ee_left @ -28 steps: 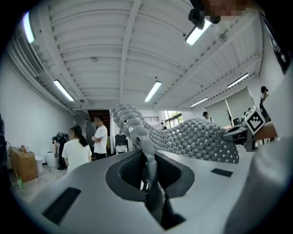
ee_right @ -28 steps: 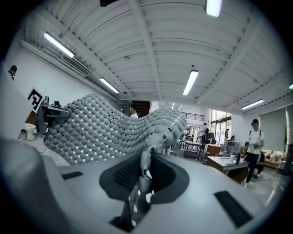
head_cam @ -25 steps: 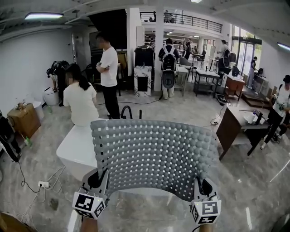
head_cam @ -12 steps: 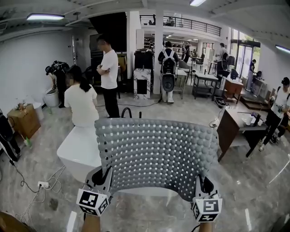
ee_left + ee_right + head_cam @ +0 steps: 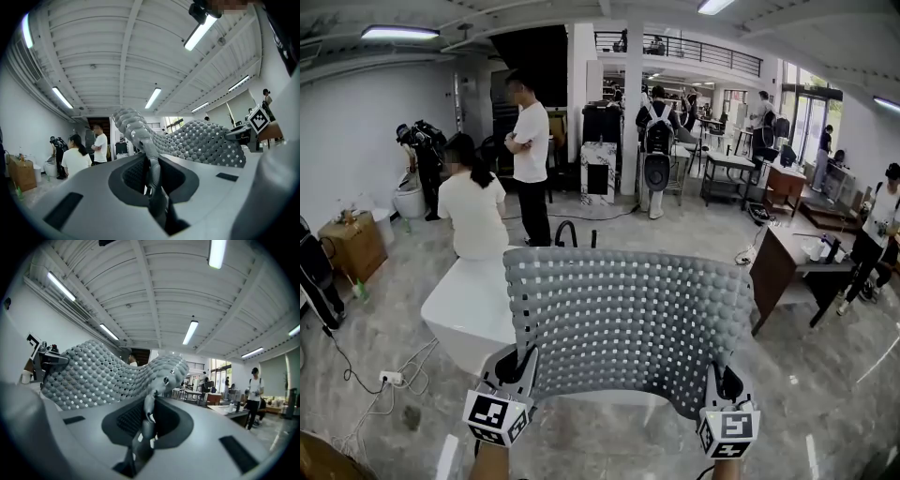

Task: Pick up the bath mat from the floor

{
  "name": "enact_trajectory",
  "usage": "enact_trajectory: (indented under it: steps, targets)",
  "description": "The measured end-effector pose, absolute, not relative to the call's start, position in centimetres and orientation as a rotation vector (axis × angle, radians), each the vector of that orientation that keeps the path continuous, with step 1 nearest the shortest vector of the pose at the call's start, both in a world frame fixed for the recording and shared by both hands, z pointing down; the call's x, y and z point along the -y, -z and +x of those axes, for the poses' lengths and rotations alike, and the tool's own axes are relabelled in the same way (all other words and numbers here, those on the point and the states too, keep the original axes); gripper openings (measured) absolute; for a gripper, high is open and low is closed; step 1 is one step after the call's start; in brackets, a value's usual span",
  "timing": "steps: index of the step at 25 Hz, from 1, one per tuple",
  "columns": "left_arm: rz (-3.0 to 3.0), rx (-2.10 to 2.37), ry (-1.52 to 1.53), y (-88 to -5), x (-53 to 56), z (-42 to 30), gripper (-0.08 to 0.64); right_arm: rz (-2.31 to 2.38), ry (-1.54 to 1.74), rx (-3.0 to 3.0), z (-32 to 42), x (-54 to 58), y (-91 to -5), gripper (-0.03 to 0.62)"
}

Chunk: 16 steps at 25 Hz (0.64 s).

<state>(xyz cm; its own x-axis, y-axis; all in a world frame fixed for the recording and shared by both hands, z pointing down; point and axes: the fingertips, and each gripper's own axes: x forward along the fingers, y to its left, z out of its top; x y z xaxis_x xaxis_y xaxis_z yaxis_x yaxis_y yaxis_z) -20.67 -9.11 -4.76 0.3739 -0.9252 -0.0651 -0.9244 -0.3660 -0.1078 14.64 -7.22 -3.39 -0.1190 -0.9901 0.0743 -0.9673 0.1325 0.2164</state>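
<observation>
The grey bath mat (image 5: 623, 323), studded with round bumps and small square holes, hangs stretched in the air in front of me, well above the floor. My left gripper (image 5: 521, 367) is shut on its lower left corner, and the mat edge (image 5: 149, 159) runs pinched between its jaws. My right gripper (image 5: 723, 382) is shut on the lower right corner, where the mat (image 5: 117, 376) folds into its jaws at the edge (image 5: 149, 413). The mat bows upward between the two grippers. Marker cubes (image 5: 497, 419) sit under each gripper.
A white bathtub (image 5: 469, 305) stands just behind the mat, with a person in white (image 5: 474, 211) sitting on its rim. Another person (image 5: 530, 155) stands further back. A dark desk (image 5: 783, 258) is at the right. A power strip and cable (image 5: 391, 379) lie on the floor at the left.
The mat and both grippers have shifted slightly right and down in the head view as the view turned; both grips are unchanged.
</observation>
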Motion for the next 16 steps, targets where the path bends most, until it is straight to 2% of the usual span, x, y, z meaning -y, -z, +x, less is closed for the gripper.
enact_trajectory:
  steps: [16]
  targets:
    - [-2.480,-1.691,0.010,5.6,7.7,-20.7,0.043,1.965,0.175,2.201,15.3,5.9,4.3,0.060]
